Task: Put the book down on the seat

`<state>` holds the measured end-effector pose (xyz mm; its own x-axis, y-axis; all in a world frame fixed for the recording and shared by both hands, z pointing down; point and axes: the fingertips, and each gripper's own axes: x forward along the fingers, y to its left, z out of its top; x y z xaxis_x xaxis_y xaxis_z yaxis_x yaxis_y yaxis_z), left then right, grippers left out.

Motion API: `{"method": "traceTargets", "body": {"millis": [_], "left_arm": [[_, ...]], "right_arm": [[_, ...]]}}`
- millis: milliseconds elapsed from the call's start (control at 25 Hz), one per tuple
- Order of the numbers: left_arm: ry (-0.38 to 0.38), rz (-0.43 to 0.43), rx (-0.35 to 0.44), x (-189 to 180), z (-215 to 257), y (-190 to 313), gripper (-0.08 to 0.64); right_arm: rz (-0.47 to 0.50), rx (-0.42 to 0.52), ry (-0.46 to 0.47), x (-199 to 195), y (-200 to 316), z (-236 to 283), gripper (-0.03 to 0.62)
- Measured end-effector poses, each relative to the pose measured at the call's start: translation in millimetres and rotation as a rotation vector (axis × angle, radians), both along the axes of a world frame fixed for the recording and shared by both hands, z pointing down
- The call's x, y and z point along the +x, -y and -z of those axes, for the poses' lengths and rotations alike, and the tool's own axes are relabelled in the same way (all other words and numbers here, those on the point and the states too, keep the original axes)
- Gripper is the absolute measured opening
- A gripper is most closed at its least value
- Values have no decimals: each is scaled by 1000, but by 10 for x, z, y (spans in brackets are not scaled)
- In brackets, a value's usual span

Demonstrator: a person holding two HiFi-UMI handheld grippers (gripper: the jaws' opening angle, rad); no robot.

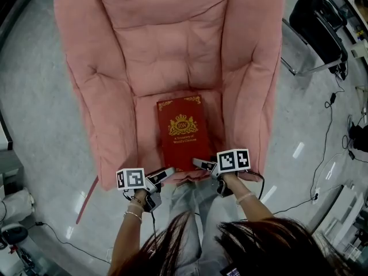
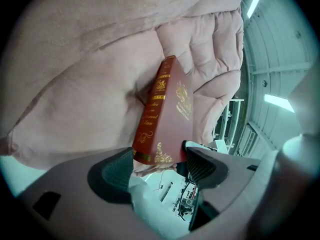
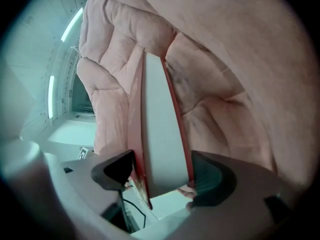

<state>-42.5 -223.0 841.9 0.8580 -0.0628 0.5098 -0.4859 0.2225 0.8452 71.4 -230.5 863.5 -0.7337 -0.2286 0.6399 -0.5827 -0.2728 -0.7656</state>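
Red book (image 1: 180, 132) with gold crest on pink quilted armchair (image 1: 115, 68).

- Armchair (image 1: 86, 96): top of the backrest cut off by the head view's upper edge.
- Book (image 1: 179, 134): small gold lettering under the crest too fine to read. Near corners covered by the left gripper (image 1: 165, 173) and right gripper (image 1: 201, 164).
- Book, right gripper view: front cover turned out of sight.
- Forearms (image 1: 127, 234): partly under hair (image 1: 230, 246), cut off at the lower edge.
- Dark object (image 1: 319, 22), upper right: cut off, kind undetermined.
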Motion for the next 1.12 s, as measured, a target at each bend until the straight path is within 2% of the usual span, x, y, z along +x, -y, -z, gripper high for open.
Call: {"method": "traceTargets", "body": {"millis": [240, 640, 920, 1120], "left_arm": [[-20, -40, -6, -81, 62, -38, 319], [-58, -69, -18, -267, 130, -219, 319], [-38, -124, 10, -359, 165, -382, 319], [-10, -136, 46, -381, 168, -435, 319]], "right_arm": [[-4, -17, -73, 54, -92, -90, 356], [-100, -31, -115, 68, -229, -71, 356], [-153, -38, -148, 109, -371, -1, 354], [-149, -20, -162, 112, -507, 133, 354]]}}
